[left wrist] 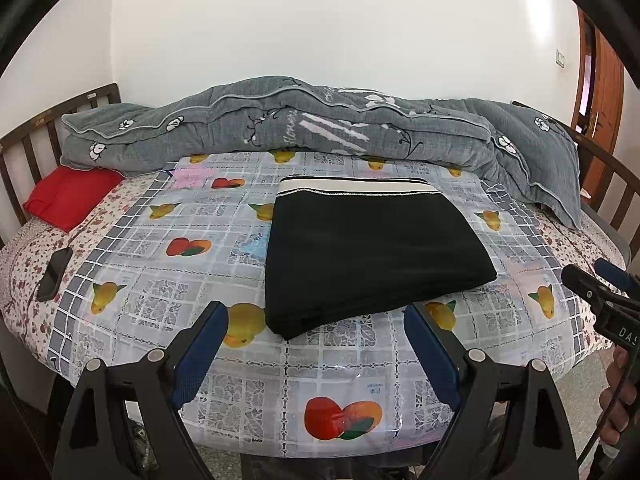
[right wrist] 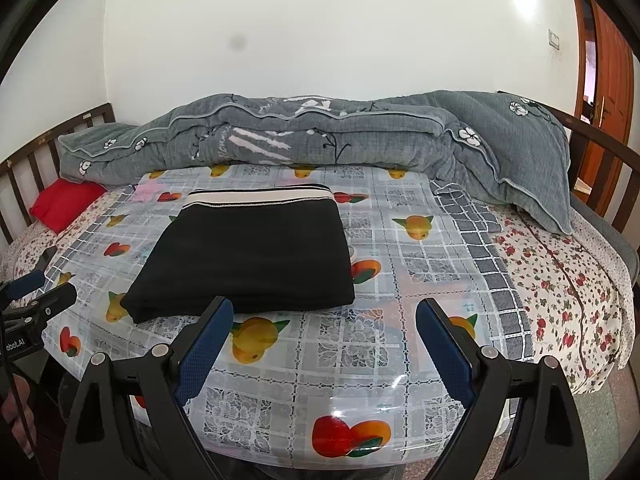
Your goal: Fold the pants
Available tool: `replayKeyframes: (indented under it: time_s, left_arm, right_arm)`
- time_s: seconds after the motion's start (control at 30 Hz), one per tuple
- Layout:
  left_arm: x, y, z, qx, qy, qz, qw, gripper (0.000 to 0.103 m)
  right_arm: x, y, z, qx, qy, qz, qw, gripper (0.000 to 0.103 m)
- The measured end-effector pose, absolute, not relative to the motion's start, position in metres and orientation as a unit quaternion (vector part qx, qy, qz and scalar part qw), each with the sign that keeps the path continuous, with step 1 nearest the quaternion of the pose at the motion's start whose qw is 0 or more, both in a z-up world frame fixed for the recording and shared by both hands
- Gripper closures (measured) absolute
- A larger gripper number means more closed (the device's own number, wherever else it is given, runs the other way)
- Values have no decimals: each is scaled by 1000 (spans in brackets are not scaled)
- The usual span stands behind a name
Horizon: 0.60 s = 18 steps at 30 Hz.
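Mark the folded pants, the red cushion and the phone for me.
Folded pants (left wrist: 372, 256): left wrist view, middle of the black fabric.
Red cushion (left wrist: 70, 196): left wrist view, centre of its top face.
Phone (left wrist: 55, 273): left wrist view, middle of its dark screen.

Bright, even daylight is filling both views, washing out the white wall (left wrist: 320, 20). Glare is glinting off the plastic fruit-print cover (right wrist: 360, 412) near the front edge. Fisheye distortion is bending the bed rails (left wrist: 36, 140), and dark vignetting is crowding the corners. Focus is staying sharp throughout.
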State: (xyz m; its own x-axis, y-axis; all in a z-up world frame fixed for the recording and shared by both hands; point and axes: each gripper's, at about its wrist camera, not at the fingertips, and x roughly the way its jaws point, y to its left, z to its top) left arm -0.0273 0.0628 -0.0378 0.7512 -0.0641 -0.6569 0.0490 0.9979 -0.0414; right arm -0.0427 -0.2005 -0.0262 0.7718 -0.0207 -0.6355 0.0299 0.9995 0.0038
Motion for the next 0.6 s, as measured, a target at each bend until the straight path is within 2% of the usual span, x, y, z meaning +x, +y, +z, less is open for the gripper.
replayKeyframes:
  time_s: [0.6]
  left_arm:
    - [-35, 62, -32, -7, 339, -33, 940, 14]
  right_arm:
    - [-48, -202, -21, 13, 335, -10, 942, 11]
